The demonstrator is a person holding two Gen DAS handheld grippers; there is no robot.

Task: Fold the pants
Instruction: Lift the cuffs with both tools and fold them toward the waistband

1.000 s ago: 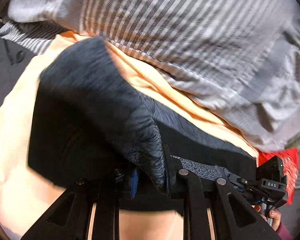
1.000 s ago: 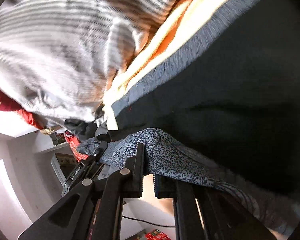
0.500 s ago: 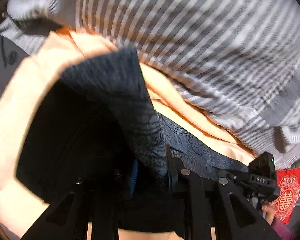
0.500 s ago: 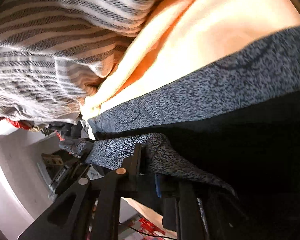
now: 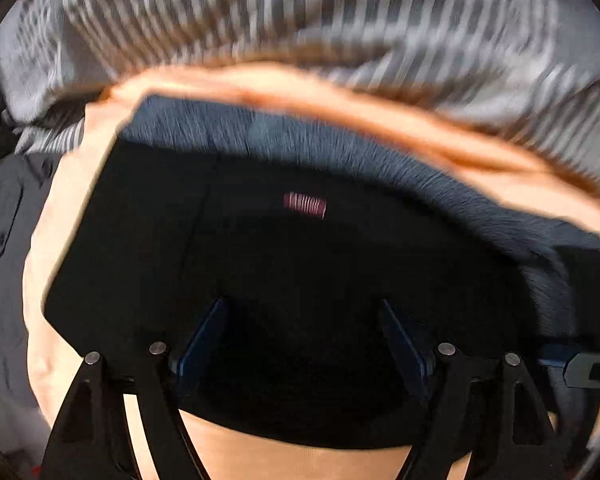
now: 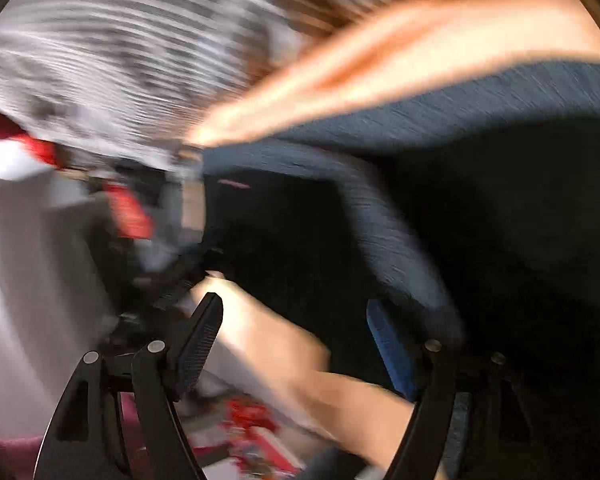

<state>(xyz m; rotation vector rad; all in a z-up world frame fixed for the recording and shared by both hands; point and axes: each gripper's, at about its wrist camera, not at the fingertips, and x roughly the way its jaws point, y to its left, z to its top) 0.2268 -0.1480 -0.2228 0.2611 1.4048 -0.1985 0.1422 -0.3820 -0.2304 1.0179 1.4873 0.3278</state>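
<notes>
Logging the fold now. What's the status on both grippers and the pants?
Left gripper open, empty. Right gripper open, empty. Black pants lying on the peach sheet, grey waistband far side. Striped bedding bunched beyond, not blocking.

Under my work lies a peach-orange sheet, its edge curving across my left view and showing again as a bright band in my right view. Beyond it I see a heap of grey-and-white striped bedding, touching the sheet's far edge; my right view shows it too, badly blurred. At the left edge of my left view lies some dark grey cloth, beside the sheet. Low in my right view I see red clutter, too smeared to name, and another red patch higher up.
</notes>
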